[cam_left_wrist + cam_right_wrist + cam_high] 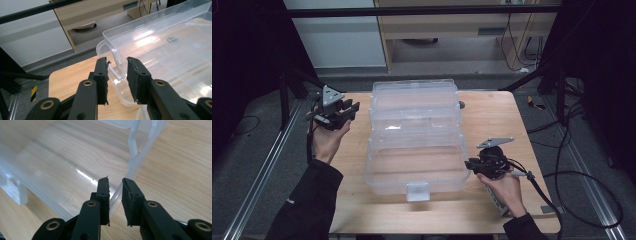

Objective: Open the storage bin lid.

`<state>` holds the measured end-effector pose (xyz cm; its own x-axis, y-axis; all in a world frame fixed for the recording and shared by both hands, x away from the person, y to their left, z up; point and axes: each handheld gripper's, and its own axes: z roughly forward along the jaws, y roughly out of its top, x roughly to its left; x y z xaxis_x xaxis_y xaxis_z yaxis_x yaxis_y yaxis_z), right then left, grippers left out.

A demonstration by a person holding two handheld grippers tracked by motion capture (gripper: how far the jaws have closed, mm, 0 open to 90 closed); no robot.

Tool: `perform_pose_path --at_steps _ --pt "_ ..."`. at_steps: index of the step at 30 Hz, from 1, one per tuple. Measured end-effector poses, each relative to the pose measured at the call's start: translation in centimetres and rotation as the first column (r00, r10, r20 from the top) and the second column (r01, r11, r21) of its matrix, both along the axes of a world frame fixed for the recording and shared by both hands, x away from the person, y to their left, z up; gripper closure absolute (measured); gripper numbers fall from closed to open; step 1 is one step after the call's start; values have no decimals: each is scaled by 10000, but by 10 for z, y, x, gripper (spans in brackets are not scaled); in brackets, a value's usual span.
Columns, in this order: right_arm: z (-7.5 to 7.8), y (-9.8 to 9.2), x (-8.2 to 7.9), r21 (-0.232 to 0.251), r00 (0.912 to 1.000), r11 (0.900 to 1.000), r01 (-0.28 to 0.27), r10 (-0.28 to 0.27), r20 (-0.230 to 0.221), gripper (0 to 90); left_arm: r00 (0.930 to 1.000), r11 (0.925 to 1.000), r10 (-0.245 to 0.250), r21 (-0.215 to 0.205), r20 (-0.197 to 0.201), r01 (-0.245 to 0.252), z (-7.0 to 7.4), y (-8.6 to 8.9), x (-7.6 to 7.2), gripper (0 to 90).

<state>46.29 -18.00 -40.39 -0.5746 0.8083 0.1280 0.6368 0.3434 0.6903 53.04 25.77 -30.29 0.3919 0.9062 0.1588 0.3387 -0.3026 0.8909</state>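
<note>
Clear plastic box [414,145], a stepped organiser with its upper trays fanned back, standing in the middle of the wooden bench [492,115]; its white latch [418,191] faces the person's side. The lowest tray lies nearest the person, and the higher trays rise in tiers toward the far edge.

Left gripper [343,111]: held in the left hand [328,140] just beside the box's far left corner. In the left gripper view its jaws stand apart, with a thin hinge arm [117,67] of the upper tray seen in the gap beyond them; the pads [103,75] press on nothing.

Right gripper [472,165]: held in the right hand [504,190] at the near right side of the box. In the right gripper view its jaws straddle the thin clear side wall [130,173] of the lowest tray, one jaw inside and one outside, with a narrow gap; whether the pads actually pinch the wall cannot be told. A cable [562,200] trails from this gripper across the bench and off its right edge.
</note>
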Motion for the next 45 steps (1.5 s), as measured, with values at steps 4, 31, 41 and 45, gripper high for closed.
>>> perform_pose_path --at_steps 4,31,41,45 --pt "0 0 0 -10 10000 10000 20 -20 -23 762 9999 9999 -98 -141 -27 97 -2 3 -11 677" --pt "5 2 -2 -331 9994 9994 79 -68 353 704 9885 9972 103 -712 -1510 -213 -78 28 -61 569" --pt "22 -20 -6 -4 9970 9995 326 -325 704 622 9825 9978 452 -390 -1805 -531 -97 34 -62 512" --pt "29 -29 -8 -22 9962 9989 473 -470 728 576 9799 9980 526 -248 -1926 -585 -104 36 -59 491"
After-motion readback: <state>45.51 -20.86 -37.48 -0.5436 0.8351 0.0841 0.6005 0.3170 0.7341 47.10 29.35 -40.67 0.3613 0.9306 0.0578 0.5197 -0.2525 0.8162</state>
